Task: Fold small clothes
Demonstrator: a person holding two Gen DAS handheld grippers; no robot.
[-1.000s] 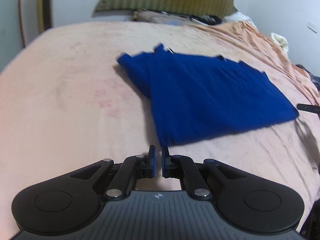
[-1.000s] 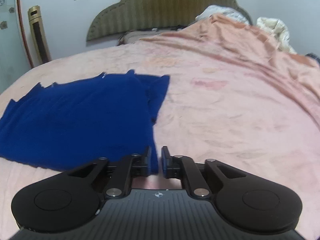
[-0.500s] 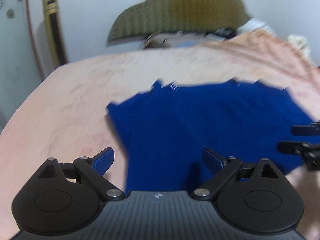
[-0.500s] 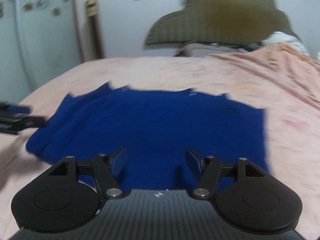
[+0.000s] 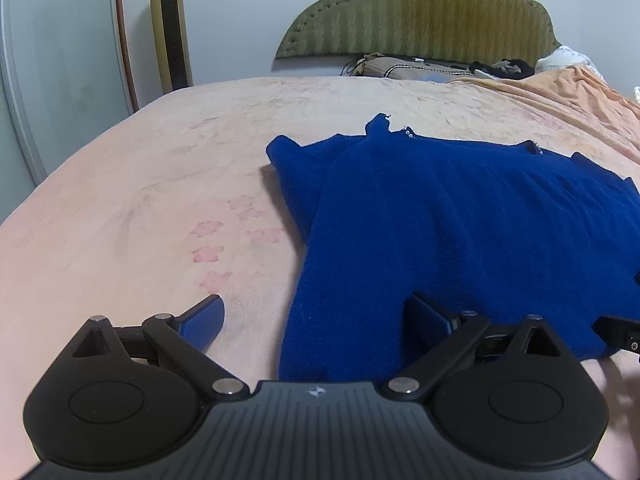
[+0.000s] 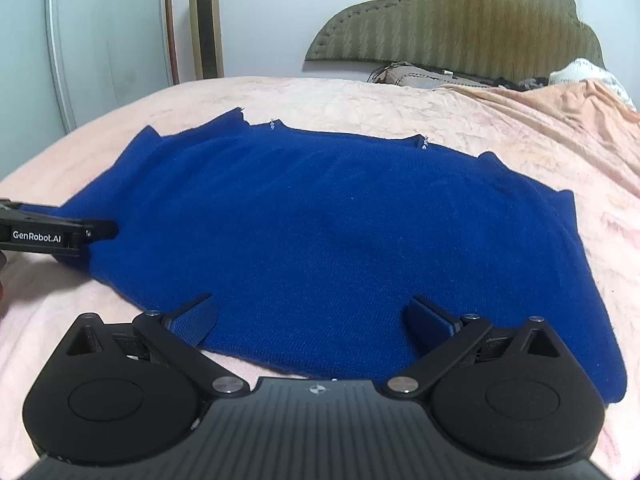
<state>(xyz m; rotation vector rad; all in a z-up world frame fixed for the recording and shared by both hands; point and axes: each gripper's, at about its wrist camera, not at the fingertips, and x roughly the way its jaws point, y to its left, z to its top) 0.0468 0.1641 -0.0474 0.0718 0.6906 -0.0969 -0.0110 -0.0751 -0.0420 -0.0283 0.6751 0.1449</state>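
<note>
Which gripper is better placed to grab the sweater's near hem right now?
Right gripper: open, and the blue sweater's near hem lies between its fingers. The left gripper straddles only the corner.

From my left view, bare pink bedsheet [image 5: 132, 208] runs open from nine to eleven o'clock. The blue sweater [image 5: 460, 232] covers twelve through three. At three o'clock the right gripper [image 5: 624, 334] blocks that side. Pillows and clutter [image 5: 432, 68] crowd the headboard [image 5: 420, 12] at twelve.

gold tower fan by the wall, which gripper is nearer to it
Left. The left gripper works the garment's edge on the fan's side of the bed; the right gripper sits at the hem farther from it. Both are open.
</note>
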